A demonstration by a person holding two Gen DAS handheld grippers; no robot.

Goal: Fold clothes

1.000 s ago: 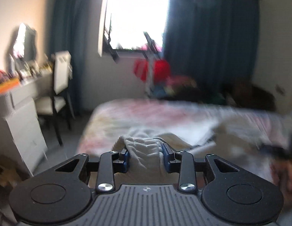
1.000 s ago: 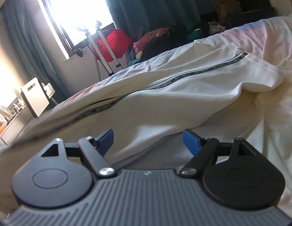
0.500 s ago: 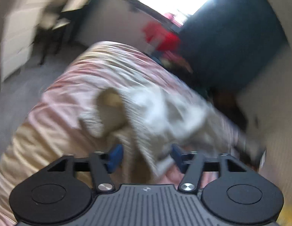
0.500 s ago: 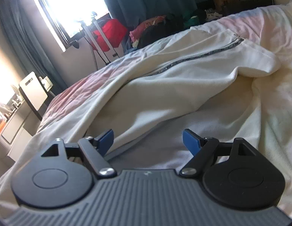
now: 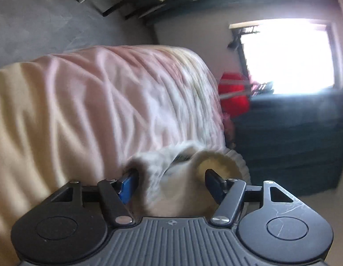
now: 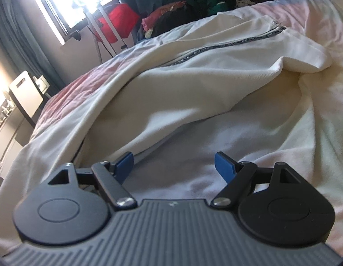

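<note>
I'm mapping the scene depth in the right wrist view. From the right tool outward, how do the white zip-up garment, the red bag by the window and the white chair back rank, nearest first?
1. White zip-up garment: on the bed, directly ahead of the right tool.
2. White chair back: far left, beyond the bed's edge.
3. Red bag: upper centre, under the window.

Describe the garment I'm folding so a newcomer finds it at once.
Start at the bed with its pink-and-cream cover. Spread across it lies a white jacket, just beyond the open right gripper. A dark lettered band along its zip sets it apart from the plain bedding.
</note>
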